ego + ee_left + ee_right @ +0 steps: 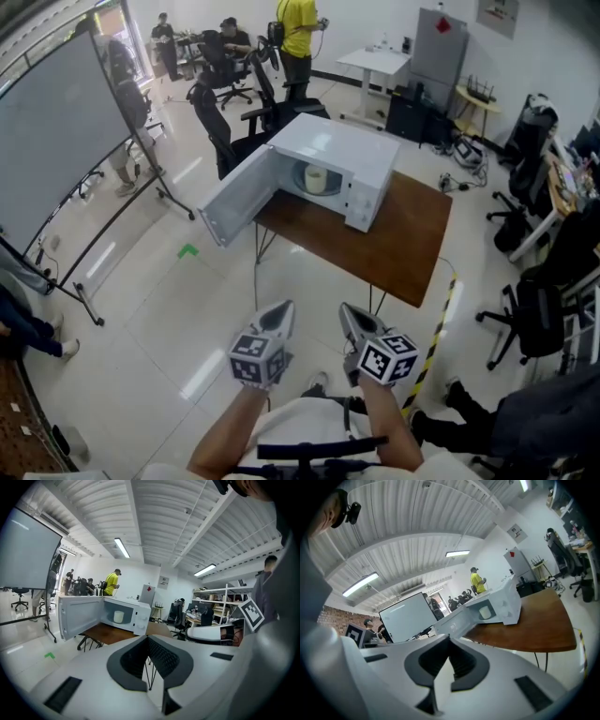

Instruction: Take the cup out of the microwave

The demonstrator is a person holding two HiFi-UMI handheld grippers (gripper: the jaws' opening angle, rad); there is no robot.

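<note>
A white microwave [339, 159] stands on a brown table [403, 234] with its door [236, 199] swung wide open to the left. Inside sits a pale cup [315, 179], upright; it also shows in the left gripper view as the cup [118, 616] and in the right gripper view as the cup [486, 613]. My left gripper [277, 319] and right gripper [354, 323] are held side by side well short of the table, pointing toward the microwave. Both are shut with nothing between the jaws.
Several office chairs [217, 112] and people stand behind the table. A large whiteboard on a wheeled stand [66, 131] is at the left. A yellow-black floor stripe [433, 337] runs by the table's near corner. More chairs and desks [544, 281] crowd the right.
</note>
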